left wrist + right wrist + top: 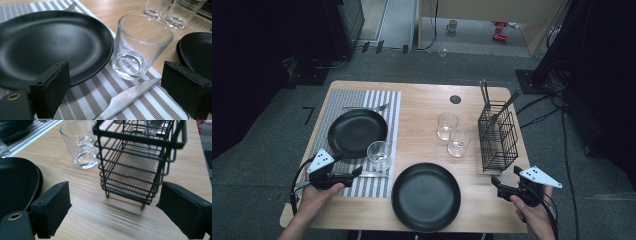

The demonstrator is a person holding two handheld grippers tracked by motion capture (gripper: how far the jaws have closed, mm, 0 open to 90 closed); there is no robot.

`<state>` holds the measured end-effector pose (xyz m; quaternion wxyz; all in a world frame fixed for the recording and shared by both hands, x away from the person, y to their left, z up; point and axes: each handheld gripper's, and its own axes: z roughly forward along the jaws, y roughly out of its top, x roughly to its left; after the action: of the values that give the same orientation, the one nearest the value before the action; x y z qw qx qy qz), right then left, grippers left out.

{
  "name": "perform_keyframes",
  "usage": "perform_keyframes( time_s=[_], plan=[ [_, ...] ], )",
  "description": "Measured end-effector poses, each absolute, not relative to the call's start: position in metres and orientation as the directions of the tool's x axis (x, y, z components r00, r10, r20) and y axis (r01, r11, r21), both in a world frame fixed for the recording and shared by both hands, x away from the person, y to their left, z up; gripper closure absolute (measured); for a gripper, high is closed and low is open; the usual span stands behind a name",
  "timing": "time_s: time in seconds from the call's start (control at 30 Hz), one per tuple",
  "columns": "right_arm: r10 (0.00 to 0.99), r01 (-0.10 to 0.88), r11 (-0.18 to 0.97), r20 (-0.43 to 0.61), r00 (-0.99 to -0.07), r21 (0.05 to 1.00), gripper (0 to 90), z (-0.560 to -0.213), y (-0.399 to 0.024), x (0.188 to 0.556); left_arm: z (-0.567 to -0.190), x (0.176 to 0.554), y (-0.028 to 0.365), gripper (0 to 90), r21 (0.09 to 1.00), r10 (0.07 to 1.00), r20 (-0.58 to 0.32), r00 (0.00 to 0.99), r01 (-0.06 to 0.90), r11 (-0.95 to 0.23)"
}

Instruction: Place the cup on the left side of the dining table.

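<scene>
My left gripper (356,173) hovers low over the front of a striped placemat (384,100), jaws open. In the left gripper view a table knife (125,97) lies on the mat between the jaws of that gripper (116,77), untouched. Just beyond it stand a clear glass (140,47) and a black plate (50,45); in the high view these are the glass (379,155) and plate (357,131). My right gripper (507,177) is open at the table's front right. It faces a black wire cutlery basket (140,162), with nothing between its jaws (113,200).
A second black plate (426,196) sits at the front centre. Two empty glasses (453,134) stand mid-table. The basket (498,137) holds a few utensils. A fork (367,107) lies behind the plate on the mat. The table's front edge is close to both hands.
</scene>
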<state>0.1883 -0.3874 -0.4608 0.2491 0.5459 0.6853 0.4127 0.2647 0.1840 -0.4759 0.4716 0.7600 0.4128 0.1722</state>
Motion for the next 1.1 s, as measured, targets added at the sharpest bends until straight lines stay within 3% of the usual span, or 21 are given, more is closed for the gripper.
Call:
perform_keyframes(
  time_s=[1.1],
  plan=[
    [0.985,0.623,0.017,0.095,-0.147,0.782,9.8,-0.507,-0.431,0.168,-0.506,0.236,0.261,9.3,0.808,0.894,-0.112,0.433,0.564,-0.172]
  ],
)
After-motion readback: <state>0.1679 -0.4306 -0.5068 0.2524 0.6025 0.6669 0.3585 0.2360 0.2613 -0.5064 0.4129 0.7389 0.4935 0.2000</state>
